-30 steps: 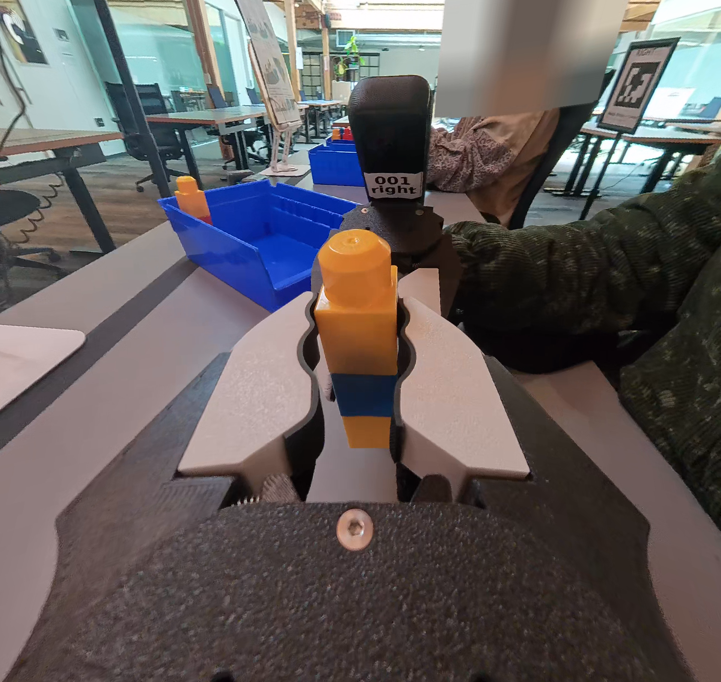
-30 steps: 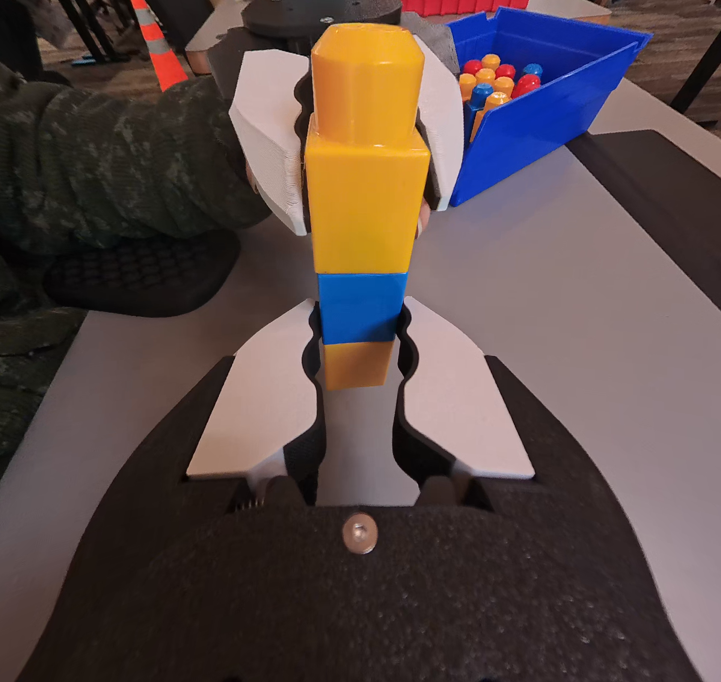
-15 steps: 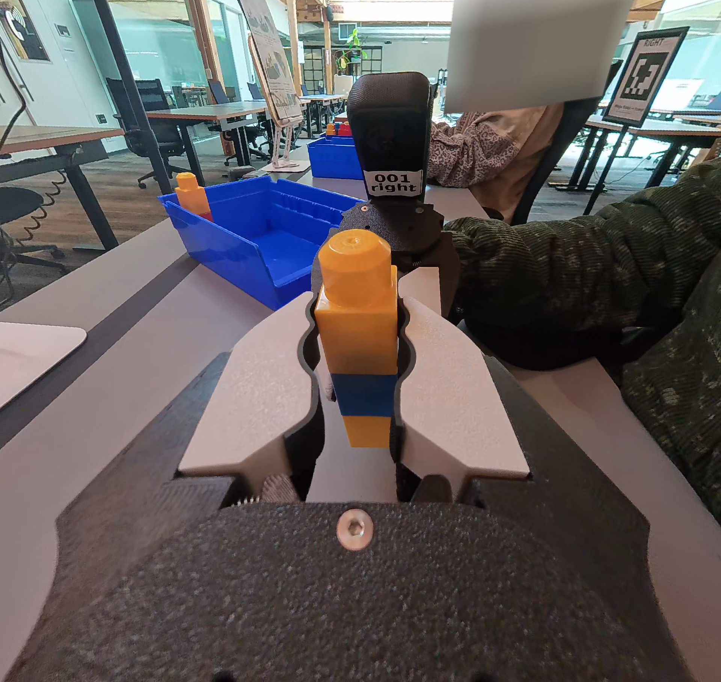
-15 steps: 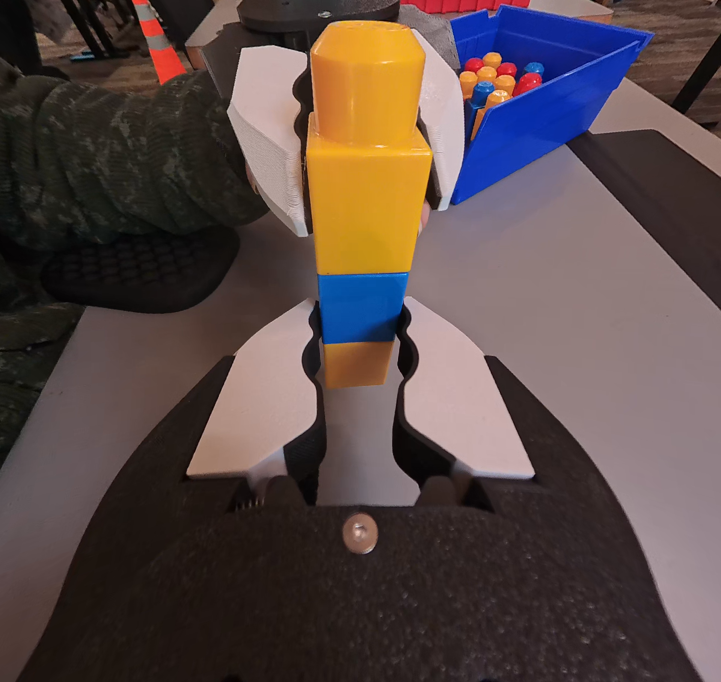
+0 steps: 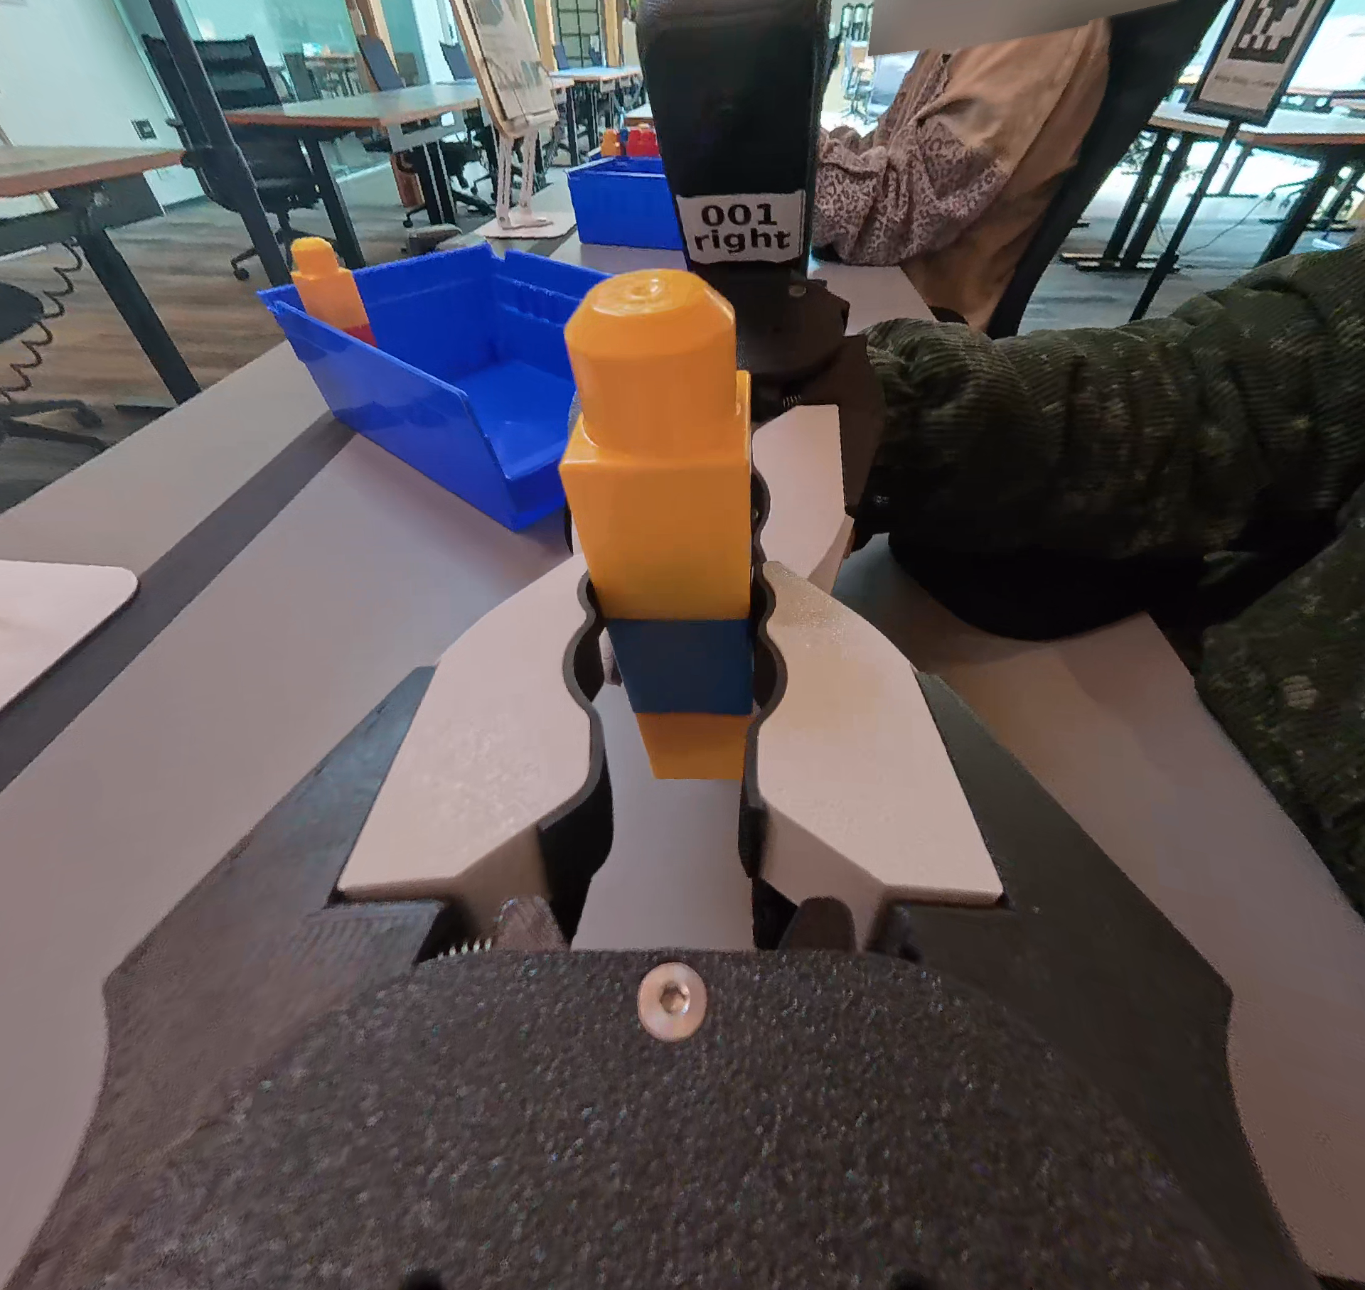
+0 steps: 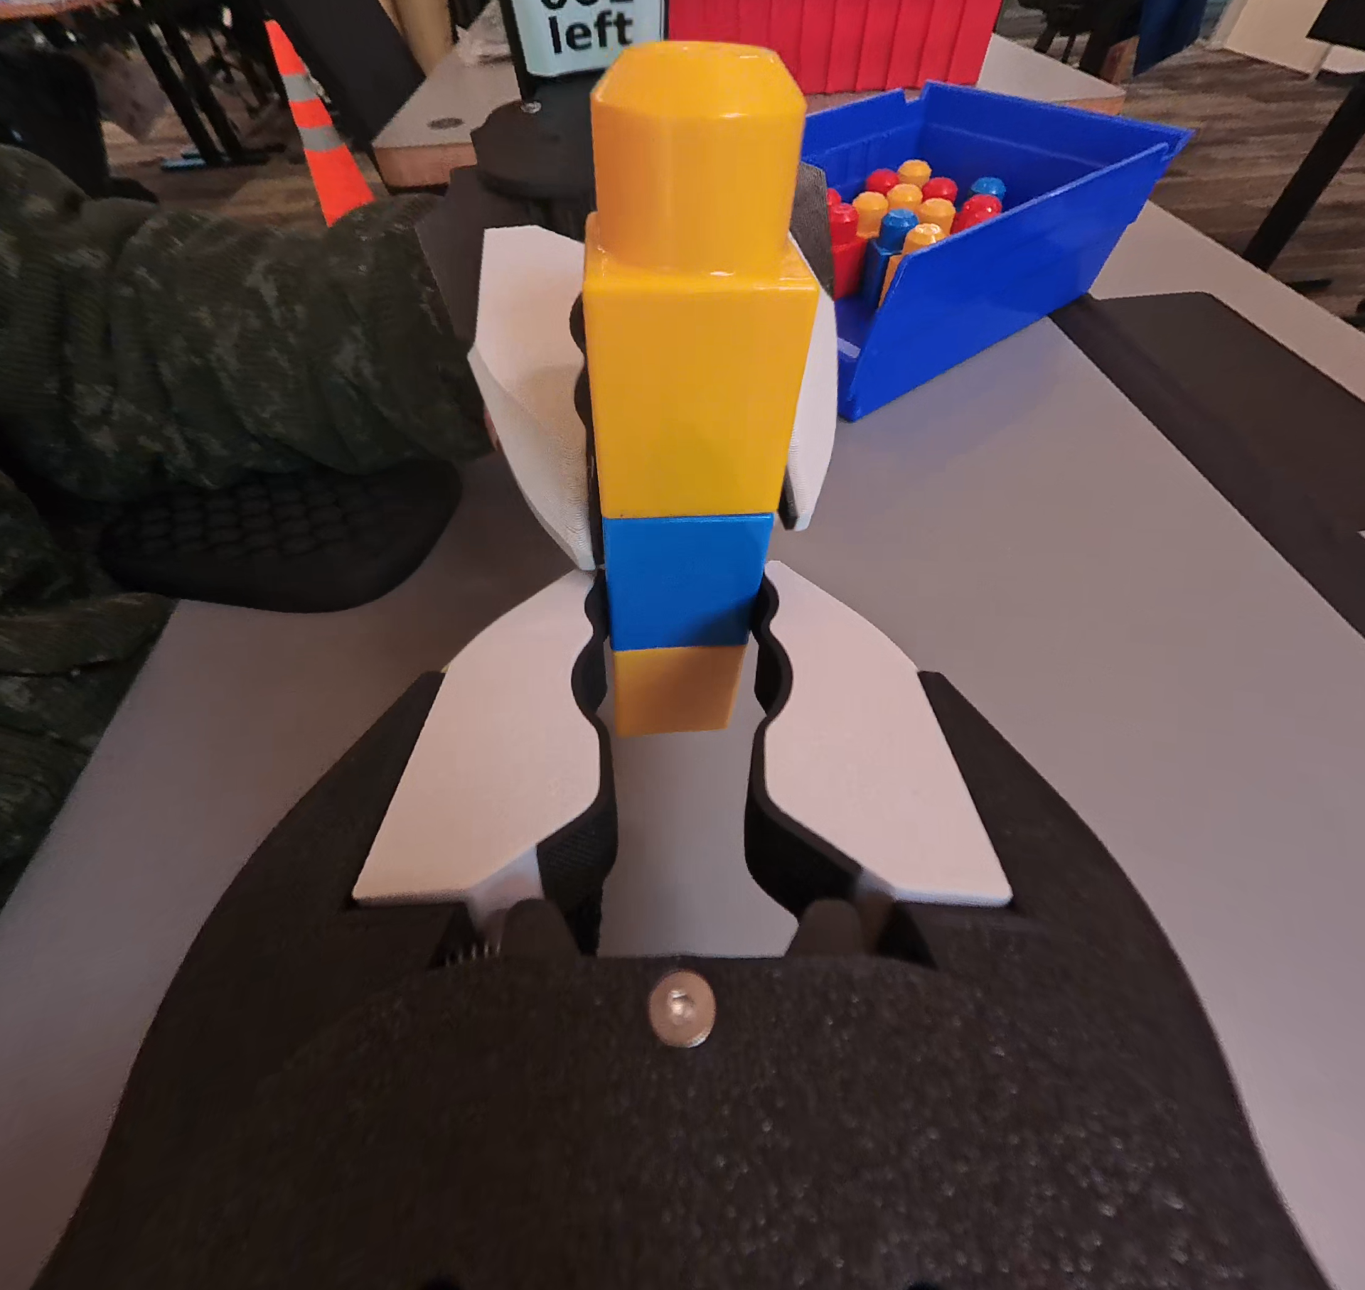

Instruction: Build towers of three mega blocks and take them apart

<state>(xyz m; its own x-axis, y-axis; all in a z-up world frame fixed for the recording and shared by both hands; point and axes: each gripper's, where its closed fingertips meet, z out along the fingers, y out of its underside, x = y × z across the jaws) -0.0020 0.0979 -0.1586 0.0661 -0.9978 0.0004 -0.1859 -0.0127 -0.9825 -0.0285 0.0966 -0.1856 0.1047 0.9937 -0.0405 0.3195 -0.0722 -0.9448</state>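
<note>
Both sets of jaws are closed on one three-block tower held above the grey counter: the right gripper clamps the blue middle block, the left gripper appears to grip at the seam under the top yellow block. A skewed pull could jam the studs or fling a block (likely toward the blue bin). The left jaws' exact contact is hard to make out.
</note>
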